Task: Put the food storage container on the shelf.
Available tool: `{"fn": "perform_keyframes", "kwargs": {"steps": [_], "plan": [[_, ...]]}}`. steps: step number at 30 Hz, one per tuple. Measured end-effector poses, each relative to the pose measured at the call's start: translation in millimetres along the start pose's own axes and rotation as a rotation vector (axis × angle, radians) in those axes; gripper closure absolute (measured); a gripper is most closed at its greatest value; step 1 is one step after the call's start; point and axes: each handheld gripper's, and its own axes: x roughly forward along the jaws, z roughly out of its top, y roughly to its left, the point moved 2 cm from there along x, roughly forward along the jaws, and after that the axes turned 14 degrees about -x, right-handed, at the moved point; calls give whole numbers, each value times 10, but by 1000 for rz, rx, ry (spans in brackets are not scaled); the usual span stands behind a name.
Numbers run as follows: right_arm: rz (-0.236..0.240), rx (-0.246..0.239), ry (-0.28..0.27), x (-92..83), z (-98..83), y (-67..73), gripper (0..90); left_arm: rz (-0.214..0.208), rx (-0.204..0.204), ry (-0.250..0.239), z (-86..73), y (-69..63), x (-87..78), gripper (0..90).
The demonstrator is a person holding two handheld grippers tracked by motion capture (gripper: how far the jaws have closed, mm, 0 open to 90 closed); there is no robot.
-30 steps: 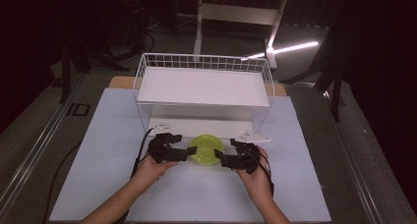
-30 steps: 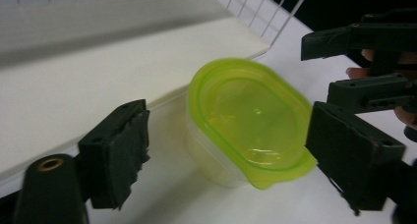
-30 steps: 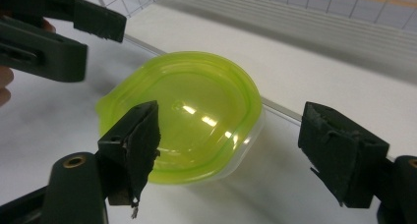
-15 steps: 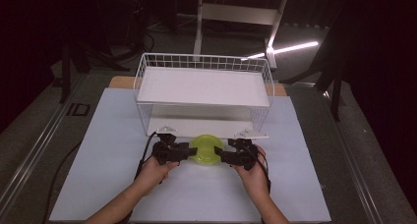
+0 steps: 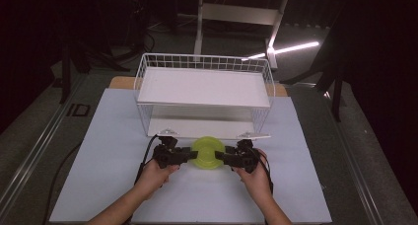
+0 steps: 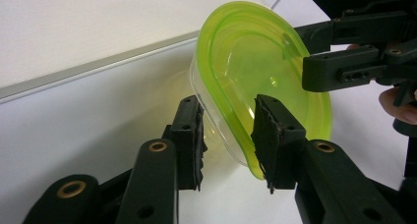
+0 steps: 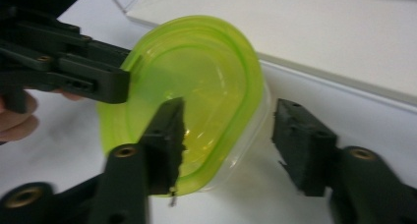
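Two tools flank one green-lidded container, lower centre, on the table before a wire basket. Left tool straddles its rim; right tool stands apart (one-sided hold). Risk: container tilting, slipping.

A white wire basket stands on the pale blue table top, with a white shelf board inside. Behind, a white stand is on the dark floor.
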Motion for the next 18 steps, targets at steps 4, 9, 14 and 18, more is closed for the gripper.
{"fn": "perform_keyframes", "kwargs": {"steps": [4,9,14,18], "plan": [[23,14,20,-35,2,59,565,0,16,9,-48,-17,-26,695],[27,31,18,-88,-13,130,638,2,10,28,-124,-50,-59,724],[0,34,50,-104,-43,225,713,48,13,20,-177,-57,-109,807],[-19,26,34,-128,-26,290,739,39,-22,29,-188,-59,-148,807]]}}
